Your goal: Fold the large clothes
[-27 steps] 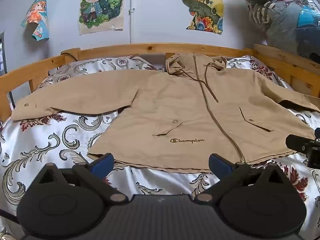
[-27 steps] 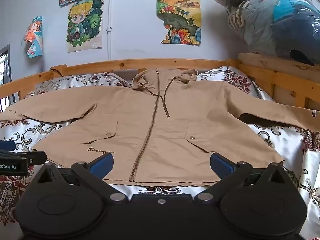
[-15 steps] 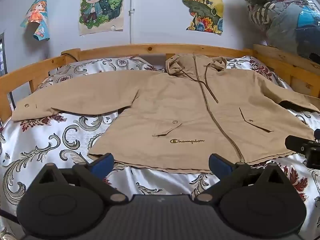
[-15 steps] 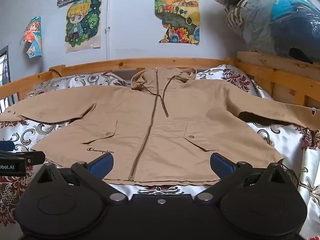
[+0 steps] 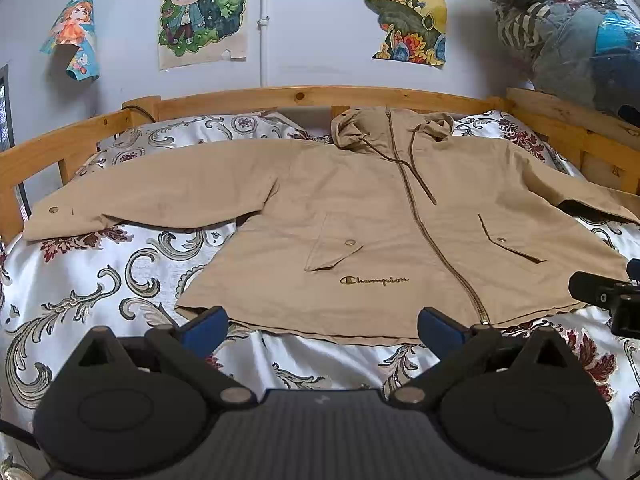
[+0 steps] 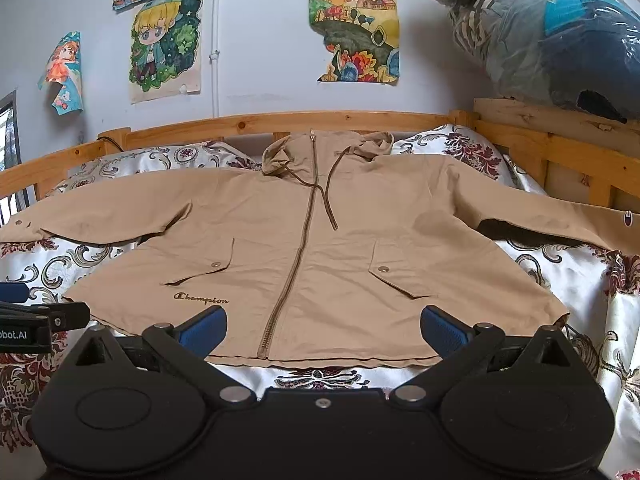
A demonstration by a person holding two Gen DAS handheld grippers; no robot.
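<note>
On the bed (image 5: 80, 280) the tan jacket (image 5: 360, 216) lies spread flat, zipped, sleeves out, while the left gripper (image 5: 322, 326) and right gripper (image 6: 323, 328) hover near its hem with jaws wide apart and empty, so folding seems unstarted, and the next move likely means pinching a sleeve or hem corner.

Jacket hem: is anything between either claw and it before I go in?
Nothing visible. The jacket lies flat on the bedspread; left claw and right claw are open just short of the hem.
</note>
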